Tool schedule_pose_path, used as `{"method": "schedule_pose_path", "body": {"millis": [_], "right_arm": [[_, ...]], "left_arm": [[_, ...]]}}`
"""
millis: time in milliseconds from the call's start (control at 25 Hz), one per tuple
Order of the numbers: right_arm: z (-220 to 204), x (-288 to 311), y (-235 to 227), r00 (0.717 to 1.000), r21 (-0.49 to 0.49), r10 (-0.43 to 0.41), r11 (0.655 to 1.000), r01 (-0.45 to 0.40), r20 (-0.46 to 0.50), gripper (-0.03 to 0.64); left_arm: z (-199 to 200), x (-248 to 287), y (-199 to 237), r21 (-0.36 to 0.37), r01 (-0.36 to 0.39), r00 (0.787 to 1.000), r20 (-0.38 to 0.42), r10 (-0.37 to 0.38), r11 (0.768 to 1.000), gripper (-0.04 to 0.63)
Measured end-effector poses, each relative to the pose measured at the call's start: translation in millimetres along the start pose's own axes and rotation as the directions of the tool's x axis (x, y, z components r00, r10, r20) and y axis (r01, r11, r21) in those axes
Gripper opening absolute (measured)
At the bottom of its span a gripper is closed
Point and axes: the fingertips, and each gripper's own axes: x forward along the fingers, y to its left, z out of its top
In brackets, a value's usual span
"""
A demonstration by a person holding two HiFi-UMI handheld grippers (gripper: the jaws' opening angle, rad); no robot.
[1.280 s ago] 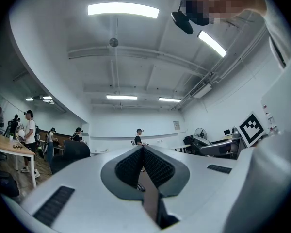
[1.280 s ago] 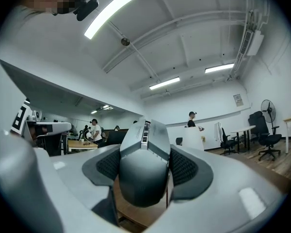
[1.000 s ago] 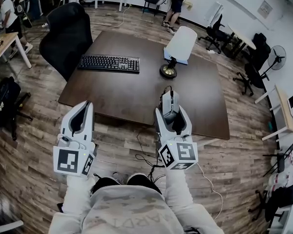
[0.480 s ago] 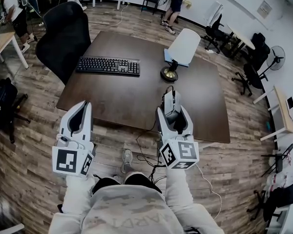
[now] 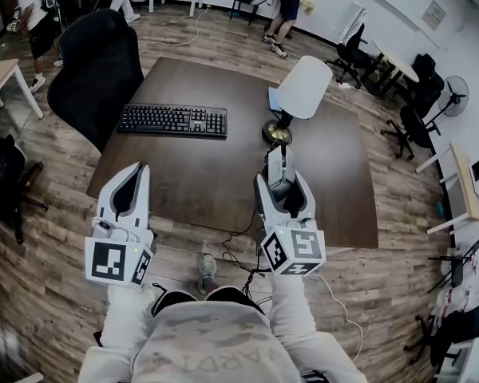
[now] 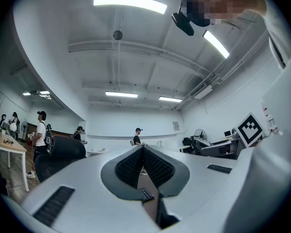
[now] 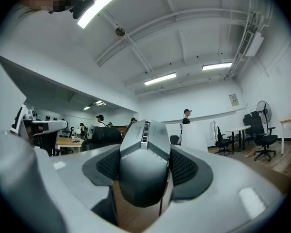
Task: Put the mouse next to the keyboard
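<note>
Grey mouse, scroll wheel up and nose pointing away from me, is clamped by its flanks between the two jaws of my right tool. It sits over the near part of the dark brown desk; whether it touches the wood I cannot tell. A thin dark cord shows just below its tail. The black keyboard lies flat and keys up on the far left part of the same desk, with its long side running across. Mouse and keyboard are well apart, with bare desk between them.
</note>
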Motion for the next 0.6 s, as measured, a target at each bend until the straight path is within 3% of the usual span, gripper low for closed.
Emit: {"method": "schedule_pose_path", "body": {"millis": [600], "right_arm": [[2, 98, -61, 1.000, 0.014, 0.011, 1.000, -0.011, -0.002, 0.305]], "left_arm": [[-15, 106, 14, 0.003, -0.026, 1.000, 0.000, 0.026, 1.000, 0.006]]}}
